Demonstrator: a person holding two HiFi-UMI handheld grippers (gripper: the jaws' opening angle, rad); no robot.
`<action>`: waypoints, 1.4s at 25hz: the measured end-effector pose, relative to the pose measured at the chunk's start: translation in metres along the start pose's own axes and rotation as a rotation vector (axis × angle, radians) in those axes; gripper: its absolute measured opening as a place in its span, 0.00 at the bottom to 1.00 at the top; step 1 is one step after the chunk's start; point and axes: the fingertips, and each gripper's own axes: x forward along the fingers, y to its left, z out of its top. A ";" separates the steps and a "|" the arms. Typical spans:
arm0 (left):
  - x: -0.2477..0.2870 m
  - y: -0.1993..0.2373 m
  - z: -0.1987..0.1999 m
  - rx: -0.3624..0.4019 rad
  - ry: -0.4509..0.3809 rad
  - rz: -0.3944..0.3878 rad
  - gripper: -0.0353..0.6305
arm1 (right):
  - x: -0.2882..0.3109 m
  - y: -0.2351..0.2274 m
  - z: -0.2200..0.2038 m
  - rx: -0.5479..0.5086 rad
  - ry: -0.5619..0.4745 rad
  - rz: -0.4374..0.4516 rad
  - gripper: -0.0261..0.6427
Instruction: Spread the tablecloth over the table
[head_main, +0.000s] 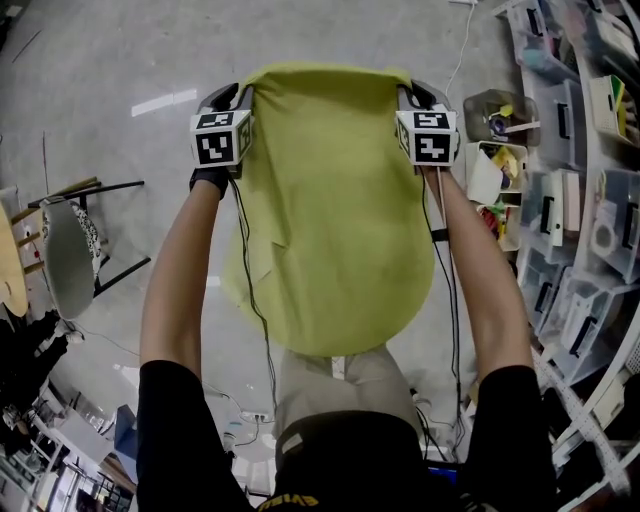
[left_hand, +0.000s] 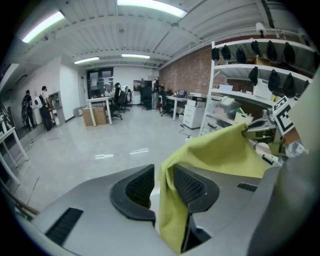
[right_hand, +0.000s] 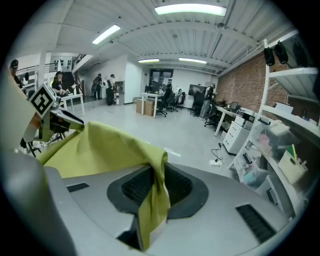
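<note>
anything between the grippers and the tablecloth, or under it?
Nothing between. The tablecloth sits in both: the right gripper pinches it, while the left gripper has its jaws apart, with cloth against one pad. Under it only floor and the person's legs show, no table.

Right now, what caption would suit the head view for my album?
Yellow-green tablecloth hangs between the left tool and right tool, stretched out above a grey floor.
</note>
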 end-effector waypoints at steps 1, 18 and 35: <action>0.000 0.001 0.003 -0.002 -0.003 0.008 0.26 | 0.000 0.001 0.001 0.017 -0.012 0.006 0.19; -0.113 -0.035 -0.054 0.015 0.028 -0.047 0.27 | -0.085 0.029 -0.022 0.011 0.036 0.094 0.43; -0.339 -0.139 -0.320 -0.115 0.299 -0.077 0.26 | -0.407 0.166 -0.232 0.325 0.329 0.127 0.31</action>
